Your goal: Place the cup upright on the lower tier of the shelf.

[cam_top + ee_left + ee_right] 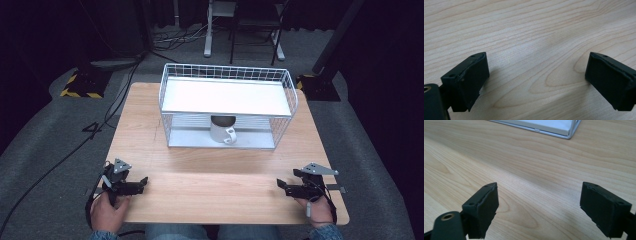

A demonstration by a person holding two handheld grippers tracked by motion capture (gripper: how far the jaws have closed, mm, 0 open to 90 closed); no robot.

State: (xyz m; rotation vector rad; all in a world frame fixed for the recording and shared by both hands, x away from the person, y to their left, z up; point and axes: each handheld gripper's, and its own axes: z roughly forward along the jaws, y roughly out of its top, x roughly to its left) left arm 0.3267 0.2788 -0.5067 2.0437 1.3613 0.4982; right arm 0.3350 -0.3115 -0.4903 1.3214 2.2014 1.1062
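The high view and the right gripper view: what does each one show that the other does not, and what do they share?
The high view has the white mug on the lower level of the wire rack, the left tongs and both hands. The right gripper view gives a close look at the right tongs, with the jaws wide apart and nothing between them. Both have the wooden table and the rack's bottom edge.

Left gripper (536,75) over the wooden table (529,32) — its two black jaws stand wide apart, bare pale wood grain between them, nothing held.
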